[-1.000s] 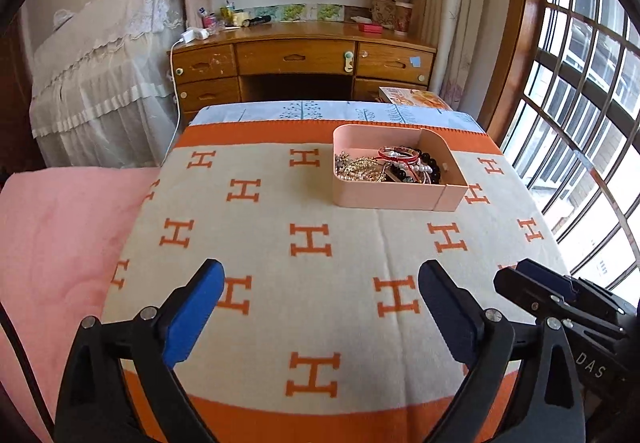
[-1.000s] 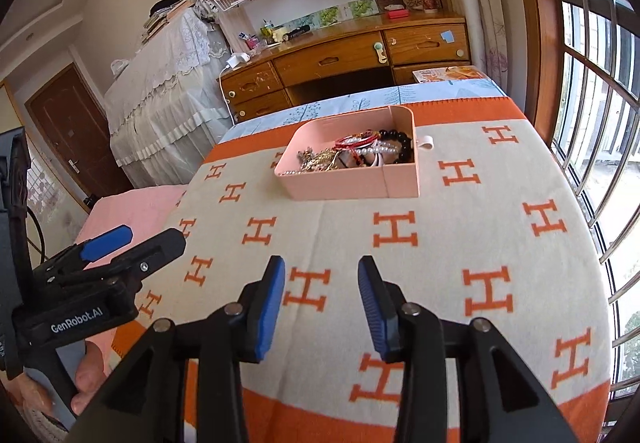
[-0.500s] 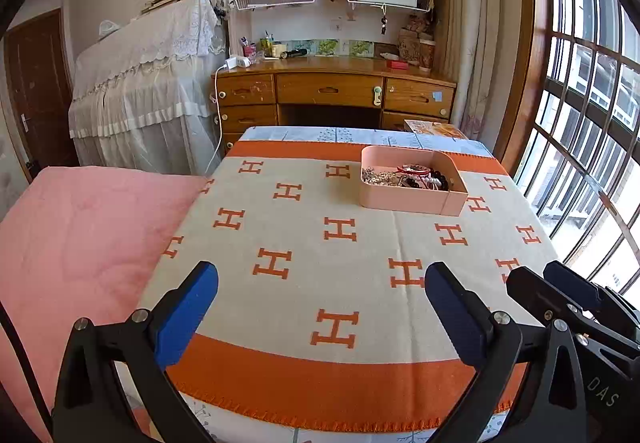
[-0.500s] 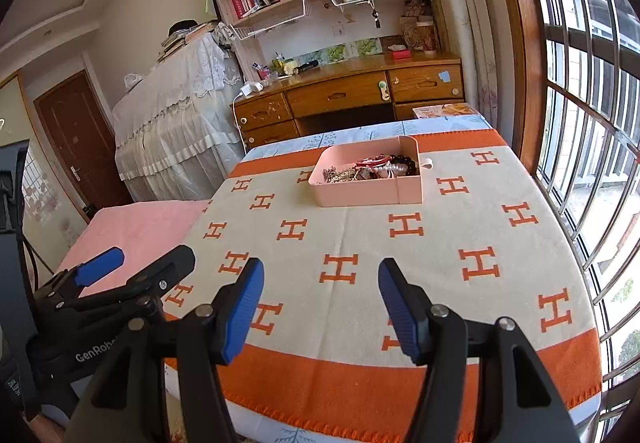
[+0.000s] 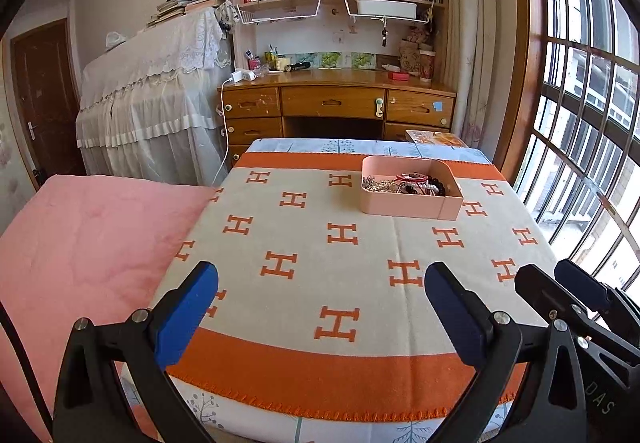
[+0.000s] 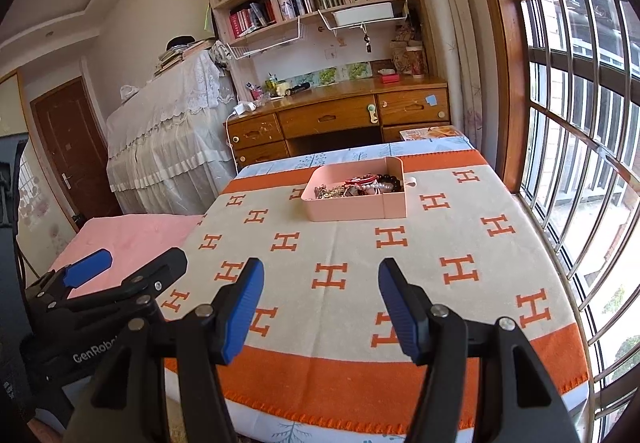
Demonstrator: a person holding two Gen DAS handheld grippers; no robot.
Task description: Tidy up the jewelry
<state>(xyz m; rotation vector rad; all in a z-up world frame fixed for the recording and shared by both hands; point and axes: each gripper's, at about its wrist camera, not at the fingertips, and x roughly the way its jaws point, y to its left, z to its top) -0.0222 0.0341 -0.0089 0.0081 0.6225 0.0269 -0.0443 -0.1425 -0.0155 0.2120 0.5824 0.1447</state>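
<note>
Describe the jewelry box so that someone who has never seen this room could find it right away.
Start at the table covered by the cream blanket with orange H marks, in front of the wooden desk. On its far half, toward the window side, sits a shallow pink tray. It is the only thing standing on the blanket, and it holds a tangle of jewelry: metal chains, dark beads and a red bracelet.

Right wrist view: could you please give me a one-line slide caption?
Open right gripper hovers empty above the H-patterned blanket, facing a pink tray of jewelry.
</note>
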